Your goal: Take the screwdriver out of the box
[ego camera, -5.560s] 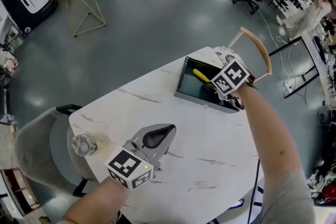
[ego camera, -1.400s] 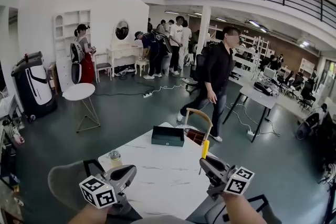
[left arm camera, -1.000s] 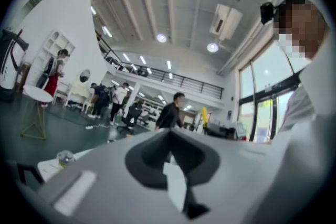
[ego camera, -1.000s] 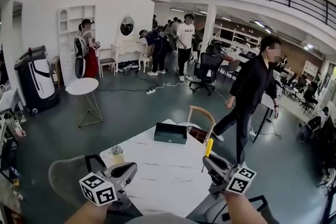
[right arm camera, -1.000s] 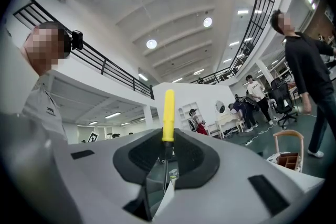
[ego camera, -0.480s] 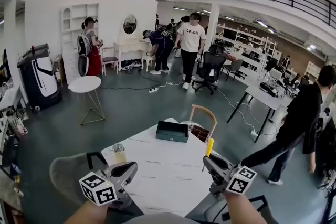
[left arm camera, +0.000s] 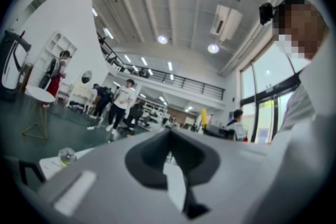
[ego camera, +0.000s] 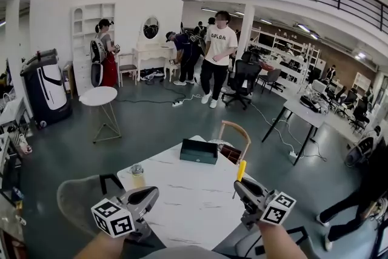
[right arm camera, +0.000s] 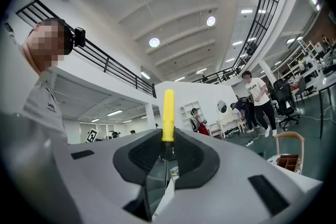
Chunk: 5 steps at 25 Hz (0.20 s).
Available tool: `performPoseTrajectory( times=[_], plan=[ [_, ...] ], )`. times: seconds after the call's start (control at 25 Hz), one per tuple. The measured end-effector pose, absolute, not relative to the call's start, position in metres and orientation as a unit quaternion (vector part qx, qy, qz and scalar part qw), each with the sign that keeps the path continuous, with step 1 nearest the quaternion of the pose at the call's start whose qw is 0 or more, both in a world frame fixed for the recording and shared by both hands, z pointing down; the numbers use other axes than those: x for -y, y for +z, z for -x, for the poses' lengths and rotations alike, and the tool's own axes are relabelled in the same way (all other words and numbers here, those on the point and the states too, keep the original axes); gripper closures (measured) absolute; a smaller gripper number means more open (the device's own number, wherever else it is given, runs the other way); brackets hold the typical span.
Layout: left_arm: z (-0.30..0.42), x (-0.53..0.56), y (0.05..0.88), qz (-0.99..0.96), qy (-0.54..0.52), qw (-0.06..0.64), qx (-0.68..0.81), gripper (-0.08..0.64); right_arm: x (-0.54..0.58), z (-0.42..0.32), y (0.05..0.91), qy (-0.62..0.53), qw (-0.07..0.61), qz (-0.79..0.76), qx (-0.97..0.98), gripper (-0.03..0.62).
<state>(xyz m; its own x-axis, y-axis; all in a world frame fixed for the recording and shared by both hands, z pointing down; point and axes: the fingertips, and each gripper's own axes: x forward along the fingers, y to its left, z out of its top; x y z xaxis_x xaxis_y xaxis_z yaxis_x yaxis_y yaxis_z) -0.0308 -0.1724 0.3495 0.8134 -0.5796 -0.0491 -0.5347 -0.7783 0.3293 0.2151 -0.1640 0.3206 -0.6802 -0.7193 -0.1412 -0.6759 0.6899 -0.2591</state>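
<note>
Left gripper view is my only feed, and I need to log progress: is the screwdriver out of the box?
Observer: Yes. The right gripper is shut on the screwdriver, yellow handle pointing up.
Operator: Where is the box?
Observer: The box sits at the far edge of the table, apart from both grippers.
Operator: Where is my left gripper over the table?
Observer: The left gripper hangs above the table's near left edge.
</note>
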Motion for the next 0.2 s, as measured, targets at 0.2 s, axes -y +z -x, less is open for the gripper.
performPoseTrajectory(
  times=[0.2],
  plan=[
    [0.0276, 0.1717, 0.3564, -0.941, -0.074, 0.151, 0.294, 0.555, 0.1636, -0.217, 0.3275, -0.091, 0.118, 0.382, -0.912, 0.523]
  ],
)
